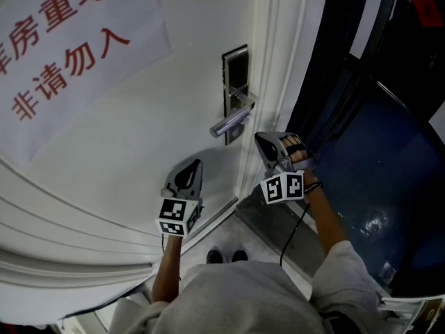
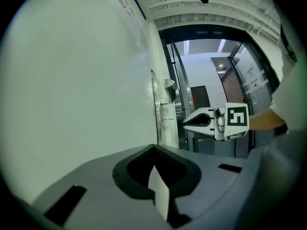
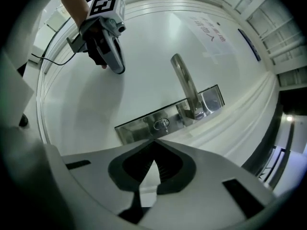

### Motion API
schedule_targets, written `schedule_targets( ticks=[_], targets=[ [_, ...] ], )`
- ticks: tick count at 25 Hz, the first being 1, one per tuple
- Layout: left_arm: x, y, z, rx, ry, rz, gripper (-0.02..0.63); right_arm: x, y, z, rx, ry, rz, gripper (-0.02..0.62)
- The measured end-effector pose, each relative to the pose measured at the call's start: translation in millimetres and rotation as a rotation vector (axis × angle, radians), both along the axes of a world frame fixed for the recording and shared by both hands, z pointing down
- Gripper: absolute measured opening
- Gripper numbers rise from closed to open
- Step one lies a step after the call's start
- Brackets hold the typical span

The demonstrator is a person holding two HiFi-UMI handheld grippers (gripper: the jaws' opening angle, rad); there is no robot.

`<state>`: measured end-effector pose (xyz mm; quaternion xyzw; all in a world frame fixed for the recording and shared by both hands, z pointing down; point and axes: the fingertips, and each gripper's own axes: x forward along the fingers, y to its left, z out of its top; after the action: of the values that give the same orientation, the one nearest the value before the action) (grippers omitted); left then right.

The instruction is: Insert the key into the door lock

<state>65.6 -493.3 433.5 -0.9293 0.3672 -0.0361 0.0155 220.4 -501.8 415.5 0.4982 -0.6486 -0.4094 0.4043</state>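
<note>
Grey-shirted shoulders of the person point(image 1: 236, 298) fill 6 o'clock of the head view, with both forearms reaching up to the white painted door point(image 1: 160, 131).

The grey two-jaw left gripper point(image 1: 197, 164) sits at centre, tips toward 12 o'clock, close to the door face and well below the lock. In its own view its jaws are together at the tips and grip nothing.

The grey two-jaw right gripper point(image 1: 261, 141) is at 3 o'clock of the left one, tips toward 10 o'clock, just beside the lever's free end. In its own view its jaws are also together at the tips, aimed at the lock.

The silver rectangular metal lock plate point(image 1: 235, 82) has its long axis running 12 to 6 o'clock in the head view, and 8 to 2 o'clock in the right gripper view. The silver lever handle point(image 1: 229, 122) points from its pivot toward 7 o'clock.

The round keyhole cylinder point(image 3: 161, 124) lies on the plate, on the 8 o'clock side of the lever base. A small metal stub shows at it, too small to tell whether it is the key.

A white paper sign with red characters point(image 1: 69, 47) is at 10 o'clock on the door.
</note>
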Motion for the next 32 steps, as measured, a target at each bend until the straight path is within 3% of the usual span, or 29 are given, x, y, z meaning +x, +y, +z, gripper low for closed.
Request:
schedule_targets(
  ticks=[4,11,14,23,28,32],
  targets=[
    [1.8,-1.3,-0.7,0.002,-0.001,0.003,0.017,2.1,3.5,-2.7,-0.014,-0.122,0.013,0.023],
    [7.5,-2.8,0.1,0.003,-0.001,0.018,0.017,28.6,22.9,-6.8,-0.043,-0.561,0.098,0.021],
    [11.5,-2.4,2.0,-0.001,-0.003,0.028,0.017,46.8,36.3,5.2,-0.052,-0.699,0.158,0.022],
    [29.5,-1.0,22.3,-0.055,-0.021,0.071,0.017,93.2,90.5,41.5,-0.017,-0.942,0.356,0.021],
    [42.8,-2.7,22.2,-0.043,0.014,0.093,0.017,109.8,122.1,58.8,0.01,-1.013,0.457,0.021],
    [51.7,-0.7,35.2,-0.08,-0.006,0.11,0.017,119.4,136.2,63.0,0.025,-1.023,0.496,0.021]
  ],
)
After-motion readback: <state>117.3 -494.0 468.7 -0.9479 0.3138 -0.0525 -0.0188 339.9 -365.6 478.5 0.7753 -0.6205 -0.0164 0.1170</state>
